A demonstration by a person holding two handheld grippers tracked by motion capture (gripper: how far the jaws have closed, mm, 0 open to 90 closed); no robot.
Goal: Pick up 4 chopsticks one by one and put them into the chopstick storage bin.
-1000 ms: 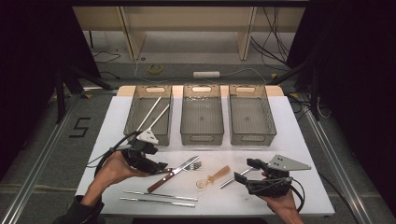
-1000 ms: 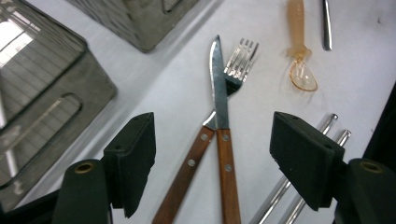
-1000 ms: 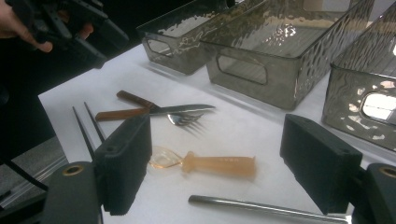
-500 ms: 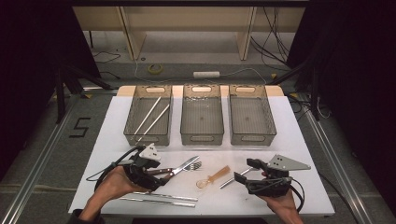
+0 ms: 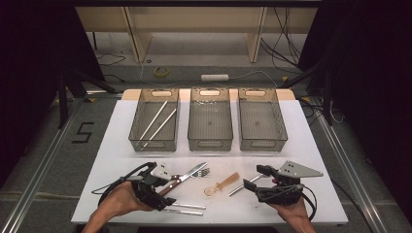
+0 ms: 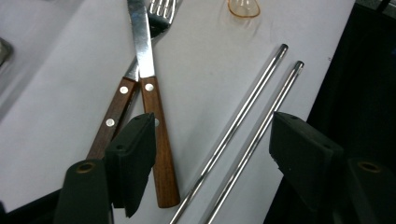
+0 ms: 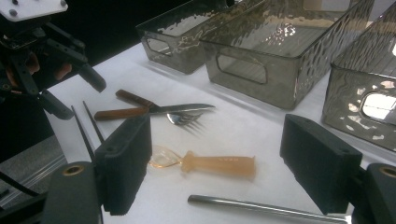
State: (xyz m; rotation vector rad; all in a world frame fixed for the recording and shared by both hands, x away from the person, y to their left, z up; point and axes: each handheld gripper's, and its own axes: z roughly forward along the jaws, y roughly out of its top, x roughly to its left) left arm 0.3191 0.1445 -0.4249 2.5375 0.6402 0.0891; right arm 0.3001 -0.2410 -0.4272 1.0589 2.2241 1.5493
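Note:
Two steel chopsticks (image 6: 238, 126) lie side by side near the table's front edge (image 5: 187, 209). My left gripper (image 6: 217, 163) hovers low over them, jaws apart with both sticks in the gap and no pad touching; the jaws have just closed a little. In the high view the left gripper (image 5: 163, 194) sits at the front left. A wood-handled knife (image 6: 149, 93) crosses a wood-handled fork (image 6: 161, 11) beside its left jaw. My right gripper (image 5: 253, 177) rests open at the front right, with an amber plastic spoon (image 7: 210, 163) on the table ahead between its jaws, untouched.
Three clear bins (image 5: 210, 143) stand in a row at the back; the left bin (image 5: 153, 141) holds two chopsticks (image 5: 158, 119). A steel rod-like utensil (image 7: 261, 207) lies just in front of the right gripper. The table's front edge drops off beside the chopsticks.
My left gripper has moved toward the front edge and down, from beside the knife handle to over the two chopsticks. The right gripper has stayed put.

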